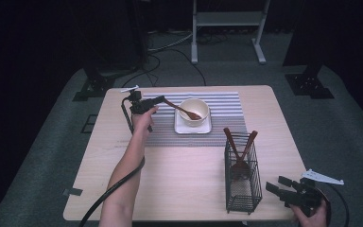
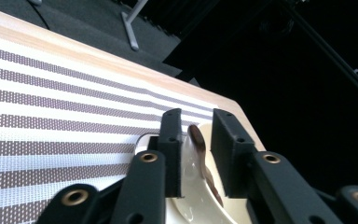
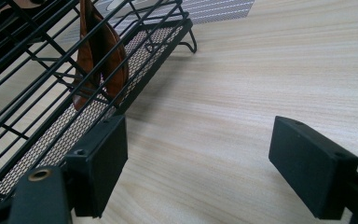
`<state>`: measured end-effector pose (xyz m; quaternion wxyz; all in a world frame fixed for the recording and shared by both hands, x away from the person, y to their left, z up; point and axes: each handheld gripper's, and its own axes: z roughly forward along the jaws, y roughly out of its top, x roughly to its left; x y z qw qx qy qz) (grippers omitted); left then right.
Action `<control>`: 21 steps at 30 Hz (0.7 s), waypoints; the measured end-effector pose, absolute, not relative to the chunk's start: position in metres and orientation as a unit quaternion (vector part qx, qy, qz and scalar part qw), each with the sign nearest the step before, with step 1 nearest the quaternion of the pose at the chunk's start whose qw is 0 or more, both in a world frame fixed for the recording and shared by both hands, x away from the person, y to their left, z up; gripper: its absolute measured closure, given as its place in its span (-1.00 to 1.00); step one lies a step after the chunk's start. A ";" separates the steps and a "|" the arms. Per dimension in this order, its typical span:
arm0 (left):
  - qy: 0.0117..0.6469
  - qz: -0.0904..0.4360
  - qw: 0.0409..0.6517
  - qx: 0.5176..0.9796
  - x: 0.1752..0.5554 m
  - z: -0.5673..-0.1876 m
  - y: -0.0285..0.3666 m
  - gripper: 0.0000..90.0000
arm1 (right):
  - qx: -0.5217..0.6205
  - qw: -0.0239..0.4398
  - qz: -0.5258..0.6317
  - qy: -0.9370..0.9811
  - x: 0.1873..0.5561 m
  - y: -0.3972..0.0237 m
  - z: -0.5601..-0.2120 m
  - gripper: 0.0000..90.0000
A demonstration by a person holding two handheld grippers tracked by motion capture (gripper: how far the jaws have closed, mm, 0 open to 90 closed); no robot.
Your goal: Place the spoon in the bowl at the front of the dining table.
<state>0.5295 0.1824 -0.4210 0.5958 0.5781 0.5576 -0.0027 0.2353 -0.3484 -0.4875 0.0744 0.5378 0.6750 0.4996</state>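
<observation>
Over the far left part of the table (image 1: 264, 123) the left gripper (image 1: 162, 99) is held out level toward the cream bowl (image 1: 194, 111), which sits on a white square plate (image 1: 179, 127) on the striped mat (image 1: 227, 104). A dark wooden spoon (image 1: 184, 111) lies with its head in the bowl and its handle slanting up over the rim toward that gripper. In the left gripper view the jaws stand a little apart with the spoon (image 2: 198, 144) handle running between them; the pads do not seem to press on it, there is a sliver of space at each side, so the grip looks slack.

Near the front right corner the right gripper (image 1: 276, 187) rests low beside the black wire basket (image 1: 241, 184), which stands upright and holds a couple of wooden utensils (image 1: 240, 151) leaning against each other. In the right gripper view its jaws are spread wide with only bare tabletop (image 3: 242, 84) between them, and the wire basket (image 3: 74, 60) is just to one side of the nearer jaw, a wooden spoon head (image 3: 100, 60) showing through the bars
</observation>
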 end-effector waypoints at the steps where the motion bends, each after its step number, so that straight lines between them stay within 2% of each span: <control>1: 0.557 -0.003 0.595 0.579 0.529 -0.421 0.183 0.58 | 0.538 0.074 0.500 0.675 0.235 -0.348 -0.488 -0.59; 4: 0.557 -0.001 0.588 0.586 0.528 -0.422 0.184 0.41 | 0.539 0.073 0.500 0.675 0.236 -0.348 -0.488 -0.59; 11: 0.554 0.006 0.575 0.602 0.525 -0.425 0.186 0.21 | 0.538 0.072 0.498 0.677 0.237 -0.348 -0.489 -0.59; 15: 0.549 0.010 0.570 0.612 0.523 -0.424 0.186 0.04 | 0.538 0.074 0.497 0.678 0.237 -0.347 -0.488 -0.59; 16: 0.548 0.011 0.568 0.614 0.522 -0.424 0.186 -0.07 | 0.537 0.074 0.496 0.678 0.237 -0.347 -0.488 -0.59; 20: 0.540 0.014 0.569 0.620 0.519 -0.422 0.187 -0.16 | 0.538 0.075 0.496 0.678 0.236 -0.347 -0.488 -0.59; 21: 0.540 0.013 0.566 0.623 0.518 -0.423 0.188 -0.24 | 0.538 0.075 0.495 0.678 0.236 -0.347 -0.488 -0.59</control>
